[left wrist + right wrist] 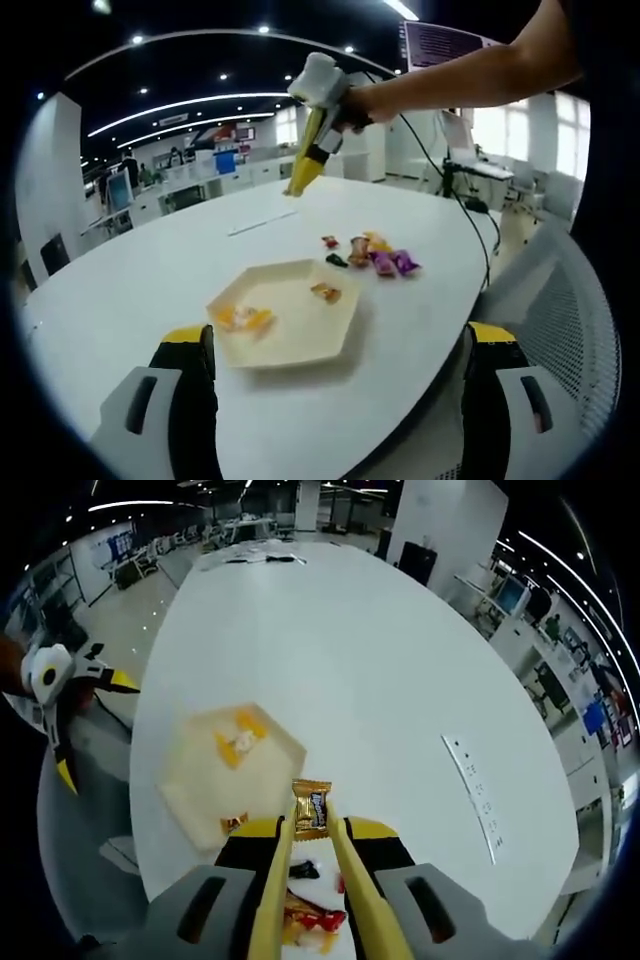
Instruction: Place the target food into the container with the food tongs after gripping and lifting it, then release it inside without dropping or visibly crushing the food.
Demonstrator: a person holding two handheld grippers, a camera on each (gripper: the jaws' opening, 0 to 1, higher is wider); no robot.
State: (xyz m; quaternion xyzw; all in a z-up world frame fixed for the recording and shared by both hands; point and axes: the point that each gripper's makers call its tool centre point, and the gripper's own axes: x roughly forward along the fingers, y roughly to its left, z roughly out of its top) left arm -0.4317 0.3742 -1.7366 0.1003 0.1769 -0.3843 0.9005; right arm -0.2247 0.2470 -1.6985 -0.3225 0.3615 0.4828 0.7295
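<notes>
A cream hexagonal tray (pixel 300 338) lies on the white table, holding yellow-orange wrapped sweets (pixel 245 318) and a brown one (pixel 325 292). Just past it is a loose pile of wrapped sweets (pixel 372 256). My left gripper (pixel 338 345) stands open before the tray, jaws wide apart with nothing between them. A person's hand holds my right gripper (pixel 318 135) high over the far table, shut on yellow food tongs (pixel 305 172). In the right gripper view, the tongs (pixel 340 870) pinch a gold-wrapped sweet (pixel 311 808) above the table near the tray (pixel 190 780). My right gripper (pixel 312 830) squeezes the tongs.
A white paper strip (pixel 262 222) lies on the far table. A black cable (pixel 452 190) runs over the table's right edge, next to a grey mesh chair (pixel 565 320). The left gripper (pixel 60 695) shows off the table's left edge. More sweets (pixel 305 920) lie under the tongs.
</notes>
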